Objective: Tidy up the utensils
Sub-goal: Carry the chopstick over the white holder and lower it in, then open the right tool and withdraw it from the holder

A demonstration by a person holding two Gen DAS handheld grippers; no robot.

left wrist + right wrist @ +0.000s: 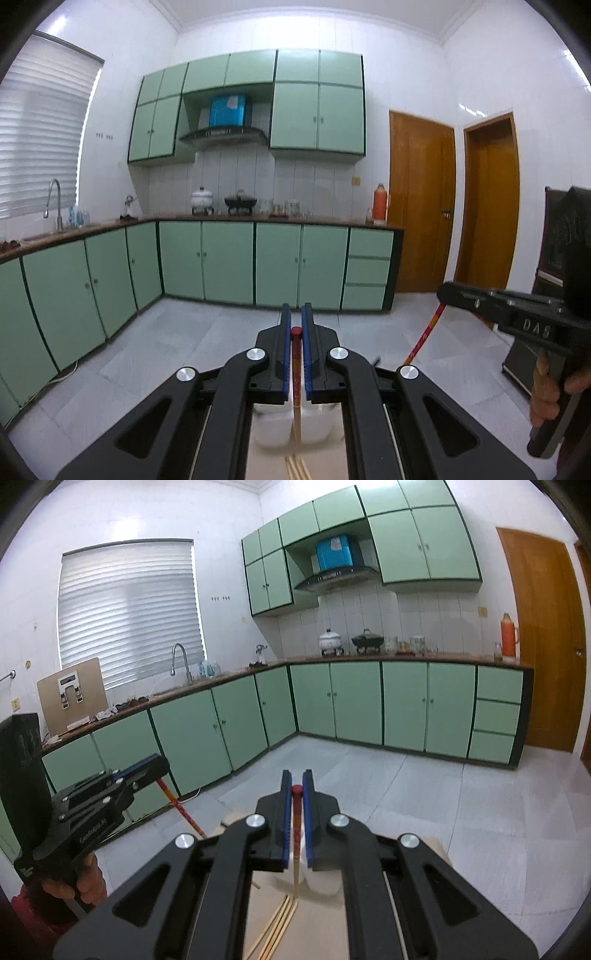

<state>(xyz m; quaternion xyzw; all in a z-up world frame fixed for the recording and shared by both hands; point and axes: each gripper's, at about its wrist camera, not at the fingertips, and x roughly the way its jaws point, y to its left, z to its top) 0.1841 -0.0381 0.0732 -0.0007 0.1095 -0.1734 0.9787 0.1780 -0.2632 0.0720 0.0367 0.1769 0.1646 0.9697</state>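
Left wrist view shows the left tongs [295, 321] closed on one red-topped chopstick [296, 354], held upright with its red end between the blue pads. Below it stands a white container [314, 424] on the table [321, 461], and several more chopsticks [295, 467] lie flat there, so the sorting seems only partly done. On the right, the right tongs [296, 788] also clamp a second chopstick [296, 812] upright above the loose chopsticks. Both hands are raised, side by side, pointing toward the kitchen; each chopstick probably must go down into the container next
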